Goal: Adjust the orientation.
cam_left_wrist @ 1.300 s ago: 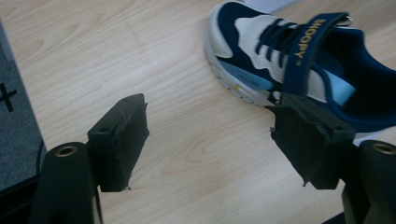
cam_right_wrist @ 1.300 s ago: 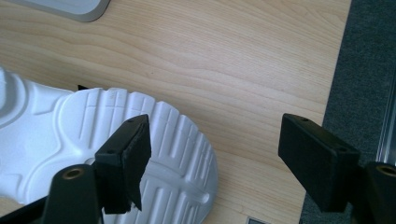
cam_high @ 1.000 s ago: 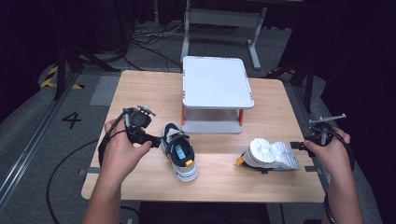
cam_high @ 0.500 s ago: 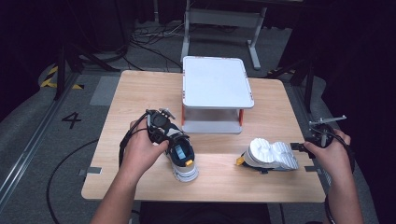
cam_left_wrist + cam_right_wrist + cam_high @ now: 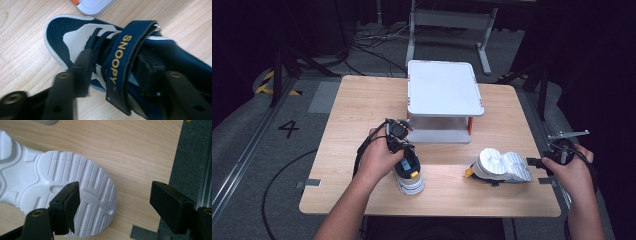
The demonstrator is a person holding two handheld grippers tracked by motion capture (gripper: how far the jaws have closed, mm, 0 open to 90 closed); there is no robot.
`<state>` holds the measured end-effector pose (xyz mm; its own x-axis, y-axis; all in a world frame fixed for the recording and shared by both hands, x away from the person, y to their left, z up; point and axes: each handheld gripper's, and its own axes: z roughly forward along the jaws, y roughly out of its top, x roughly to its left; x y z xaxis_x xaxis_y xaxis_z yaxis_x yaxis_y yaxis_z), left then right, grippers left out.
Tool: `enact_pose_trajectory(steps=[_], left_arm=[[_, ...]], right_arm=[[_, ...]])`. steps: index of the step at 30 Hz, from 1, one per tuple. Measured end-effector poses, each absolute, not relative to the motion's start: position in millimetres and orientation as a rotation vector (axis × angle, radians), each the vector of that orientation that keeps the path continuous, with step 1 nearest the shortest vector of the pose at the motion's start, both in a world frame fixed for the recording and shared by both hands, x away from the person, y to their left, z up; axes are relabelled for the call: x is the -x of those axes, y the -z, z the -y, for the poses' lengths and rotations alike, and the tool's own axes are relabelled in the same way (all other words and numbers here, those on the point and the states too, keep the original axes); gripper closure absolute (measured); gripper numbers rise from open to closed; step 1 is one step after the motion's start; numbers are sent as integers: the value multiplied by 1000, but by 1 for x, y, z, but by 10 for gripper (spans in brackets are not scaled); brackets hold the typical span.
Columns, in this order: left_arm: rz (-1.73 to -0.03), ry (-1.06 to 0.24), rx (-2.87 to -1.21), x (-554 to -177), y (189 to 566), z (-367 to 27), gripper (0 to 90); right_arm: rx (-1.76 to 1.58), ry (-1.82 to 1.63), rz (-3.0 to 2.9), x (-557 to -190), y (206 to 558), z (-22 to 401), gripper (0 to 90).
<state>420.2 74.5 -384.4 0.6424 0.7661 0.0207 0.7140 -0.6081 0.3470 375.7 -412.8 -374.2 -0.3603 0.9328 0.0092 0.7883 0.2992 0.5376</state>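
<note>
The counter (image 5: 362, 100) is lit evenly from overhead in the high view, while the surrounding floor and the far corners are swallowed in near-black. The flat top of the white shelf (image 5: 444, 87) is rendered bright, almost washed out, and a short soft shadow is cast beneath it. The high view is soft and slightly grainy — fine detail is lost. In the left gripper view the near black jaws are smeared by blur, and the navy shoe (image 5: 105, 47) is only moderately sharp. In the right gripper view the white sole (image 5: 62, 190) is seen crisply, its grooves picked out by shallow shadows — no glare is seen.
</note>
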Motion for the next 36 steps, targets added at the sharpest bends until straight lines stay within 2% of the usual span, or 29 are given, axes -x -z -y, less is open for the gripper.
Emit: enact_pose_trajectory(steps=[6,13,22,26,33,36], left_arm=[[-1227,-235,-2532,-419,383,-75,613],[-1208,-240,-2511,-417,380,-75,733],[-1098,-322,-2511,-408,362,-68,741],[-972,-322,-2533,-406,353,-60,743],[-624,-297,-2648,-411,350,-42,743],[-531,-314,-2692,-415,352,-34,744]], right_arm=[[-1555,-677,-2272,-376,374,414,249],[-1551,-675,-2271,-377,374,412,249],[-1556,-686,-2261,-375,373,415,249],[-1561,-684,-2253,-372,372,417,248],[-1573,-685,-2239,-363,372,421,247],[-1597,-677,-2225,-357,372,426,247]])
